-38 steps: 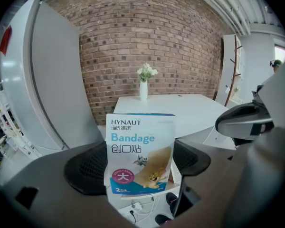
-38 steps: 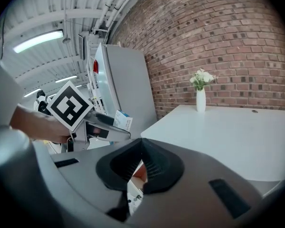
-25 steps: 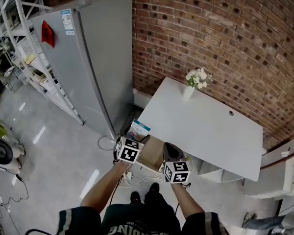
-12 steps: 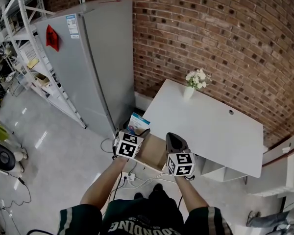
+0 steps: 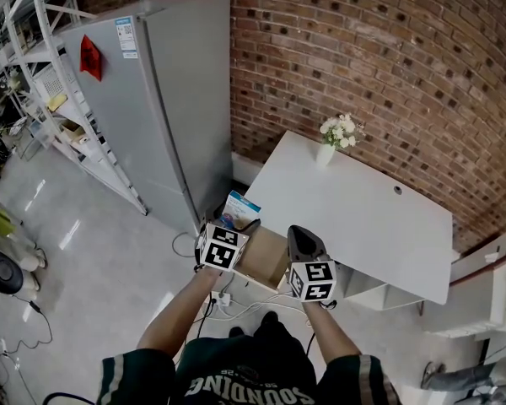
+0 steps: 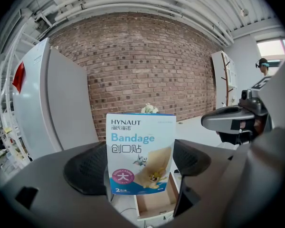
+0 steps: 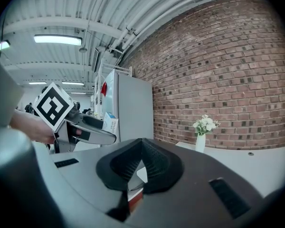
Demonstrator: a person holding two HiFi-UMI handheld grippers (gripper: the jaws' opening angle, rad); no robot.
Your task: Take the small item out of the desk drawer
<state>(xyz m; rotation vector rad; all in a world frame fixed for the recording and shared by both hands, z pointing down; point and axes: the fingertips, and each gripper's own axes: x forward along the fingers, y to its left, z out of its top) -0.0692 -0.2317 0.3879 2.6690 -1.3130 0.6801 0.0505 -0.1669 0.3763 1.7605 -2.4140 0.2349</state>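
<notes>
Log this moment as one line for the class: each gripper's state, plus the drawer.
left gripper: shut on bandage box, out of drawer | right gripper: shut, empty | drawer: open

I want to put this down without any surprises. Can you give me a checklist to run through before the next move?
1. Grip on the bandage box: ok, upright between the pads of the left gripper.
2. Bandage box out of the drawer: ok, held above it.
3. Drawer closed: not ok, it stands open.
4. Drawer otherwise empty: cannot tell, partly hidden.
5. The right gripper free: ok, shut on nothing.
6. Bare room on the desk: ok, only a vase near the far edge.
</notes>
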